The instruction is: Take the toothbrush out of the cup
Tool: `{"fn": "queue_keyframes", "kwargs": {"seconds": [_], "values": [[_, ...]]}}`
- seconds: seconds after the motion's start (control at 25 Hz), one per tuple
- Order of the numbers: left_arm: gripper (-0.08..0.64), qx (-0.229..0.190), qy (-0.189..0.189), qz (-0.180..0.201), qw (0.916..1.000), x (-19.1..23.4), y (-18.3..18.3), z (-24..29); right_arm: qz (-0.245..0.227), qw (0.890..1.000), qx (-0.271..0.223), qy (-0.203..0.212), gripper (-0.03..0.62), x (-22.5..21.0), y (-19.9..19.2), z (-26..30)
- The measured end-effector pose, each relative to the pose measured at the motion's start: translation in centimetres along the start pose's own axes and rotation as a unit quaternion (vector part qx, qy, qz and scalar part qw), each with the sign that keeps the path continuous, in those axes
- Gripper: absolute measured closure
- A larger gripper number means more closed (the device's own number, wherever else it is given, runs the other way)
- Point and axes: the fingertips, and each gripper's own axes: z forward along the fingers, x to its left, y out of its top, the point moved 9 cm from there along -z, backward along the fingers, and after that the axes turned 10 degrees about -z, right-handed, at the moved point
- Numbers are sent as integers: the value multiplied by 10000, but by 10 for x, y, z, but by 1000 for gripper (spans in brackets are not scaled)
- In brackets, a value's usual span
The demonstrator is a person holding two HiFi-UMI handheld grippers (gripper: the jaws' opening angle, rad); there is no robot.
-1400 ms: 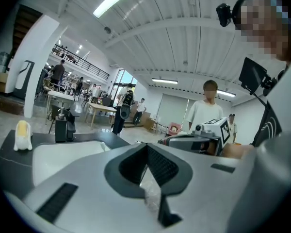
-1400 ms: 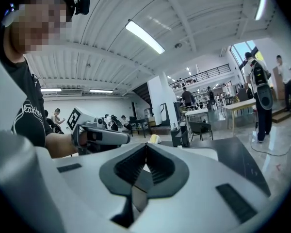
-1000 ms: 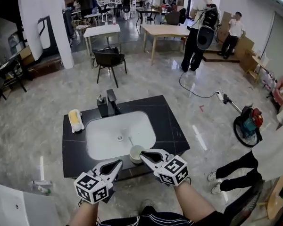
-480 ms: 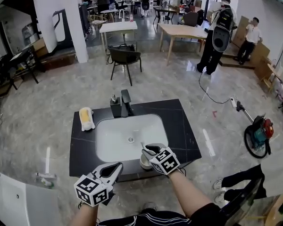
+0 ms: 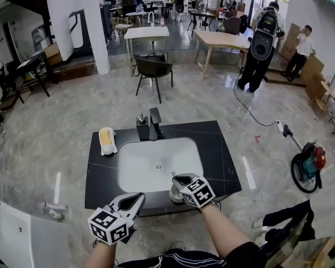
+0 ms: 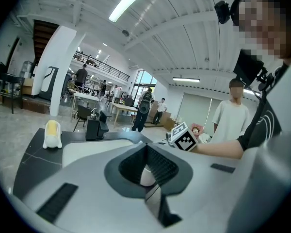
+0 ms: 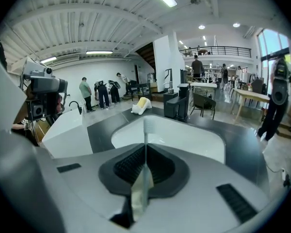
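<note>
A white cup [image 5: 173, 195] stands on the black counter's front edge, mostly hidden under my right gripper [image 5: 179, 178]. That gripper is shut on the white toothbrush [image 7: 145, 130], which stands upright between its jaws with the bristle head above the fingertips. In the right gripper view [image 7: 145, 148] the white basin [image 7: 184, 135] lies just beyond. My left gripper [image 5: 136, 197] hovers off the counter's front edge, left of the cup, shut with nothing in it. In the left gripper view [image 6: 146, 148] the right gripper's marker cube [image 6: 185, 139] shows ahead.
The black counter [image 5: 100, 177] holds a white basin [image 5: 151, 163], a black faucet [image 5: 155, 123], a soap dispenser [image 5: 141, 126] and a yellow-white cloth [image 5: 106, 140]. A chair [image 5: 154, 68], tables and people are behind; a machine [image 5: 310, 163] sits on the floor at right.
My right gripper has moved forward from the cup's near side to over the cup and now holds the toothbrush. The left gripper has stayed put.
</note>
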Motion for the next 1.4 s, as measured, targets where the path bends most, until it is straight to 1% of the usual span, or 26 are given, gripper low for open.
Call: {"fn": "queue_keyframes", "kwargs": {"seconds": [0.08, 0.2, 0.4, 0.48, 0.6, 0.76, 0.88, 1.0, 1.12, 1.28, 1.4], "values": [[555, 2, -30, -6, 10000, -1, -1, -1, 53, 9999, -89, -40, 577, 2, -1, -5], [555, 8, -86, 23, 10000, -4, -2, -1, 188, 9990, -376, -171, 578, 5, 1, -17], [555, -10, -221, 99, 9997, -12, -1, -3, 142, 9941, -872, -623, 578, 9, 16, -47], [555, -25, -299, 157, 9994, -16, 0, -4, 141, 9896, -1203, -781, 578, 12, 25, -62], [555, -55, -426, 265, 9987, -24, 4, -7, 156, 9796, -1774, -933, 577, 20, 39, -89], [555, -139, -627, 405, 9971, -38, 10, -14, 87, 9676, -2291, -1055, 578, 38, 55, -131], [555, -218, -834, 480, 9951, -49, 12, -18, 96, 9584, -2629, -1107, 578, 58, 61, -163], [555, -305, -1096, 570, 9919, -60, 13, -23, 92, 9522, -2810, -1193, 578, 82, 58, -192], [555, -381, -1308, 635, 9886, -74, 14, -28, 80, 9489, -2888, -1271, 577, 103, 53, -218], [555, -390, -1486, 673, 9858, -91, 9, -34, 119, 9460, -2953, -1329, 577, 125, 42, -239], [555, -395, -1551, 705, 9846, -103, 1, -36, 160, 9456, -2987, -1278, 577, 136, 32, -247]]}}
